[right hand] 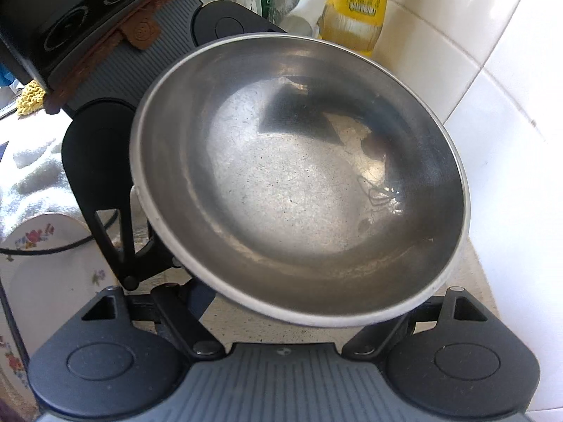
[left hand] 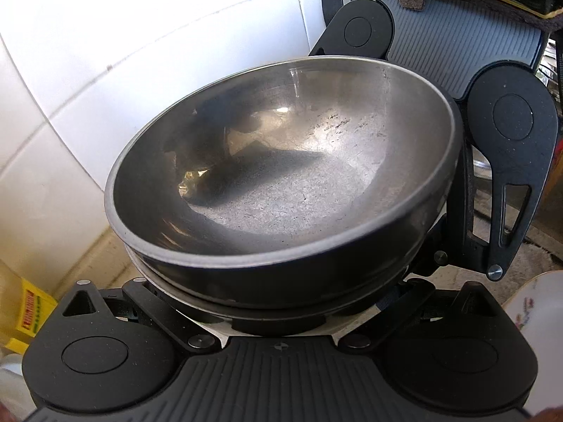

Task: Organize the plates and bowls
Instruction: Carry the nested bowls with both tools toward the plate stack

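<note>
Left wrist view: steel bowl [left hand: 281, 176] filling the middle of the frame, tilted, hollow side up toward the camera, scratched and dull inside. Second rim [left hand: 147, 274] showing just beneath the first on the near left (looks like another bowl nested under it, though cannot tell for sure). Left tool [left hand: 281, 320] down at the bottom edge with its fingers spread wide either side of the bowl's underside; cannot tell whether actually clamped on anything. Right tool [left hand: 457, 133] coming in from the upper right, pressed against the bowl's far rim; grip hidden behind the bowl. White tiled wall [left hand: 123, 52] behind on the left. Yellow packet [left hand: 31, 313] low at the left edge. Floral plate [left hand: 538, 302] at the right edge.

Right wrist view: same steel bowl [right hand: 299, 183], tilted, held up off the speckled desk [right hand: 253, 323]. Right tool [right hand: 281, 316] at the bottom, fingers wide apart beneath the near rim; clamped or not, cannot tell. Left tool [right hand: 116, 190] at the left side, touching the bowl's rim. Yellow bottle [right hand: 355, 10] standing by the tiles at the top. Floral plate [right hand: 45, 256] upright on the left, white towel [right hand: 31, 172] beyond it.
</note>
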`<control>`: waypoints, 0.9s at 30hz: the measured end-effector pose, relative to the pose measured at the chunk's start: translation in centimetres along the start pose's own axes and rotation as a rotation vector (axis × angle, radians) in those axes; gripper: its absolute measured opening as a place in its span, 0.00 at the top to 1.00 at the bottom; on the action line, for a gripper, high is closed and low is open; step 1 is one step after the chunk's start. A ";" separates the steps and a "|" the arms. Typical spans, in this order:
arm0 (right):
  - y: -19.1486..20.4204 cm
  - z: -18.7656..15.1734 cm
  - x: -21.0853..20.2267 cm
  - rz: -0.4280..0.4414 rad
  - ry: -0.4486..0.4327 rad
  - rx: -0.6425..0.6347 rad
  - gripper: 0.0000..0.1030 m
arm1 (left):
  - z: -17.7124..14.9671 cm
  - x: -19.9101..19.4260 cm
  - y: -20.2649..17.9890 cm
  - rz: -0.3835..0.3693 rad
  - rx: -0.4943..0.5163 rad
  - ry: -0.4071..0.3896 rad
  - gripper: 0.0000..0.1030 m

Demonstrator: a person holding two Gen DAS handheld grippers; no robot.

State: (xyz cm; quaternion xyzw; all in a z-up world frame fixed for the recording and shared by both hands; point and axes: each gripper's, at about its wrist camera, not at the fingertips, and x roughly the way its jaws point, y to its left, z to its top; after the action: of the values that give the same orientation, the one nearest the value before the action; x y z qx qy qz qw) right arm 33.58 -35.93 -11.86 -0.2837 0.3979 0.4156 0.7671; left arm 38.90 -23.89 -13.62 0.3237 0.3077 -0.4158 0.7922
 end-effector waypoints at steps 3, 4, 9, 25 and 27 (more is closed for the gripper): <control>0.6 0.1 -0.8 -0.020 -0.008 -0.007 0.19 | 0.2 -1.2 -0.5 0.017 0.012 -0.014 0.02; 0.9 0.2 -1.2 -0.027 -0.010 -0.008 0.19 | 0.3 -1.5 -0.7 0.022 0.016 -0.018 0.02; 3.1 0.1 -2.8 -0.058 -0.024 -0.021 0.19 | 0.7 -4.1 -2.2 0.050 0.037 -0.039 0.02; 11.1 -2.3 -5.8 -0.017 -0.063 -0.053 0.19 | -0.7 -12.0 -9.1 0.132 0.064 -0.030 0.02; 12.1 -2.7 -5.2 0.001 -0.056 -0.047 0.19 | -1.3 -12.7 -10.2 0.133 0.055 -0.016 0.02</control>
State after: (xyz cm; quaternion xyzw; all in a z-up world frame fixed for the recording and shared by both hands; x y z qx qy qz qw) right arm 20.38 -34.18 -10.10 -0.2898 0.3667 0.4330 0.7707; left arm 23.99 -21.58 -7.36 0.3618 0.2676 -0.3732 0.8113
